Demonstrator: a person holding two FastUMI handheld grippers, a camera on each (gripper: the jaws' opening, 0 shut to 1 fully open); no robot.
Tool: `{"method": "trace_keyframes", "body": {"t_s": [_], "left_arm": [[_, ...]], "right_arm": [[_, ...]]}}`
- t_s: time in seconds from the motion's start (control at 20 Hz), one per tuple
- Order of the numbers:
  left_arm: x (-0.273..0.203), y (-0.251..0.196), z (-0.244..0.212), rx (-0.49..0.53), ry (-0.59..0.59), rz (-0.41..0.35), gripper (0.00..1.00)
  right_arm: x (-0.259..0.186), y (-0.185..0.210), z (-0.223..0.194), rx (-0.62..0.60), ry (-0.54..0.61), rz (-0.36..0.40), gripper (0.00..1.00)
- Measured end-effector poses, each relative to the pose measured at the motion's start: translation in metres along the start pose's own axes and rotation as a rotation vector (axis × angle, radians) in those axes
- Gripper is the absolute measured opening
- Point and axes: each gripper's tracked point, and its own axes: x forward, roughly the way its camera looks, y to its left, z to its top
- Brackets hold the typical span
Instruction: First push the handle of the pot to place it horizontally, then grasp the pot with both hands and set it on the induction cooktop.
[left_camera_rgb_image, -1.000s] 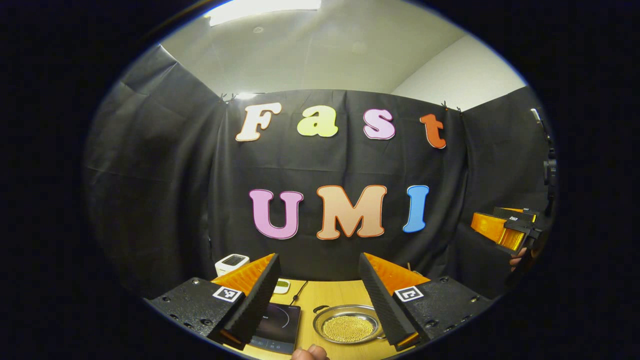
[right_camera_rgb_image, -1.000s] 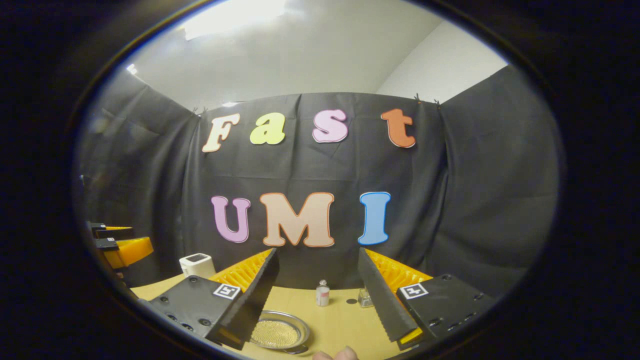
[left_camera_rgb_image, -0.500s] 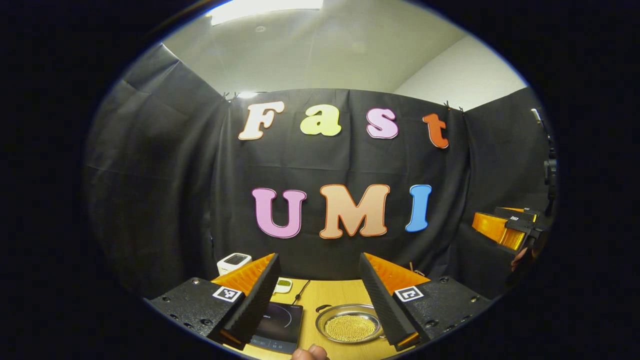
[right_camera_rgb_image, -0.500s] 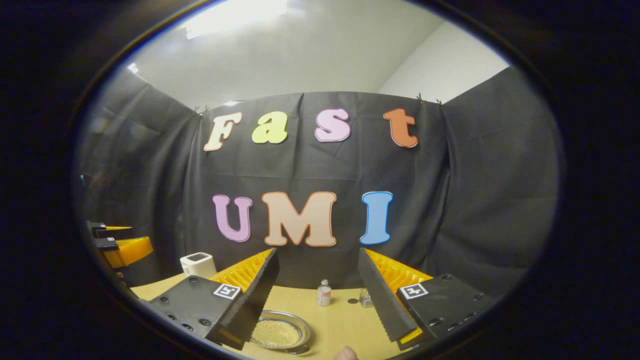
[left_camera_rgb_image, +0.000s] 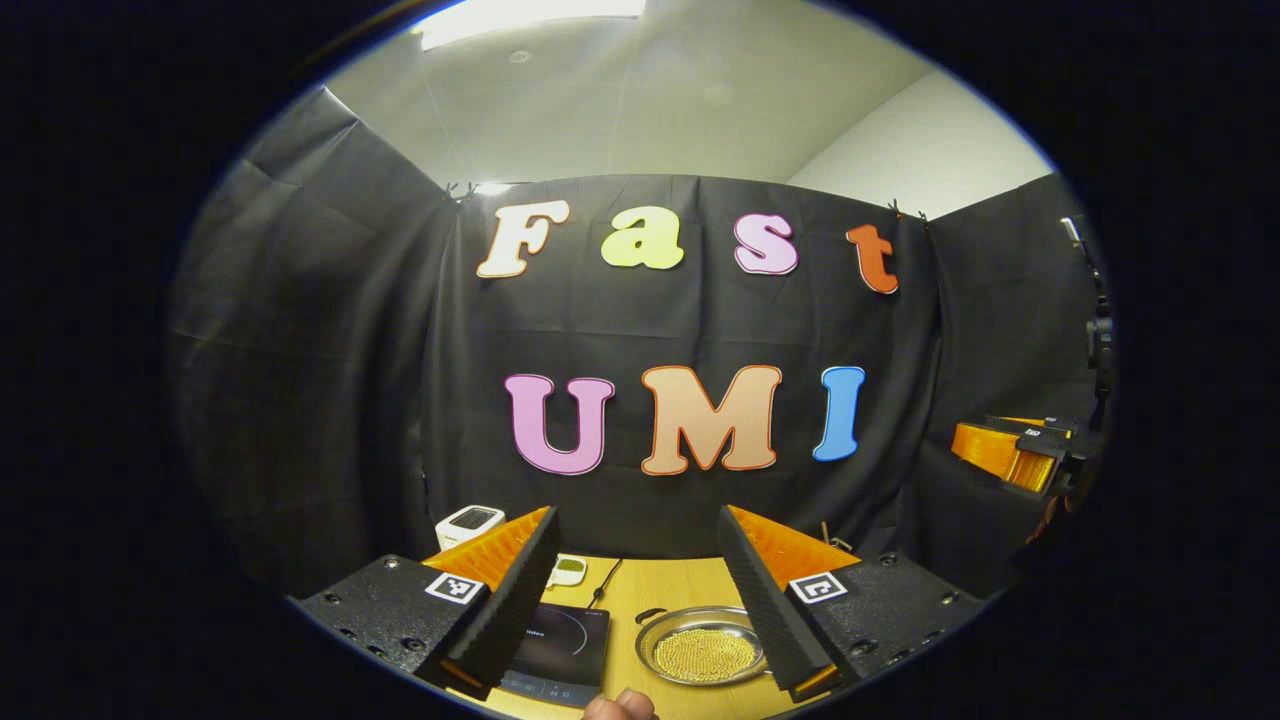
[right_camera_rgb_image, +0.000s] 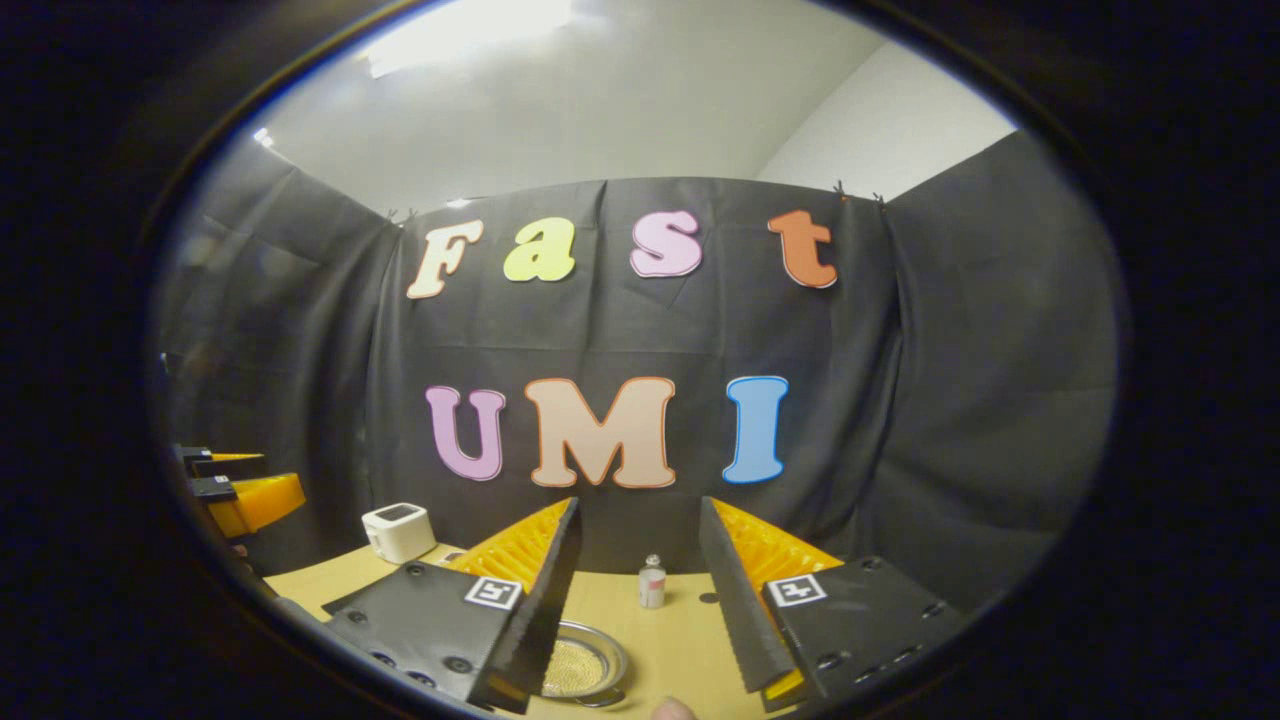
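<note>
Both tools are held high above the worktop (left_camera_rgb_image: 660, 585), well apart from everything on it. The left gripper (left_camera_rgb_image: 637, 590) is carried with its jaws spread wide and nothing between them; the right gripper (right_camera_rgb_image: 633, 590) is also parted and empty, though by a lesser gap.

The pot (left_camera_rgb_image: 700, 645), a shallow metal pan filled with small golden beads, stands near the front edge of the worktop, just beside the induction cooktop (left_camera_rgb_image: 560, 640), which lies to its left in the left gripper view. A small dark lug is seen at the pot's rim; the long handle cannot be made out, so its direction cannot be told. A white timer-like device (right_camera_rgb_image: 398, 530) stands at the far left corner and a small bottle (right_camera_rgb_image: 652, 583) near the far edge.

The step in hand is judged to be the approach for the handle push. It would be done well if one gripper were lowered beside the handle and the push given low and slowly, so that the pot is turned rather than slid and no beads are spilled.

Against the frame of half a second ago, the right gripper's jaws are seen closer together and its view slightly shifted; the left gripper's gap is unchanged, and the pot and cooktop have not been moved.
</note>
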Motion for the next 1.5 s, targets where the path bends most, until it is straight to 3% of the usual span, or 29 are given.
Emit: {"method": "trace_keyframes", "body": {"t_s": [0.2, 0.25, 0.3, 0.35, 0.5, 0.75, 0.95, 1.5], "left_arm": [[0.002, 0.005, 0.001, 0.010, -0.006, -0.001, 0.92], [0.003, 0.007, 0.002, 0.011, -0.007, -0.002, 0.92], [0.003, 0.009, 0.001, 0.012, -0.007, -0.002, 0.95], [0.003, 0.011, 0.001, 0.012, -0.006, -0.003, 0.95], [0.005, 0.018, -0.001, 0.015, -0.003, -0.009, 0.95], [0.008, 0.032, -0.006, 0.016, -0.004, -0.035, 0.95], [0.011, 0.039, -0.019, 0.000, 0.024, -0.058, 0.95], [0.070, 0.038, -0.058, 0.038, 0.123, -0.009, 0.95]], "right_arm": [[0.003, 0.005, -0.004, 0.017, 0.009, 0.008, 0.36], [0.003, 0.005, -0.004, 0.023, 0.008, 0.008, 0.24], [0.003, 0.009, -0.004, 0.033, 0.009, 0.019, 0.18], [0.004, 0.014, -0.005, 0.047, 0.005, 0.032, 0.20], [0.007, 0.018, -0.023, 0.072, 0.062, 0.029, 0.00], [0.009, 0.038, -0.052, 0.098, 0.154, 0.081, 0.02], [0.011, 0.042, -0.067, 0.108, 0.195, 0.080, 0.02], [0.049, 0.056, -0.163, 0.143, 0.393, 0.223, 0.00]]}}
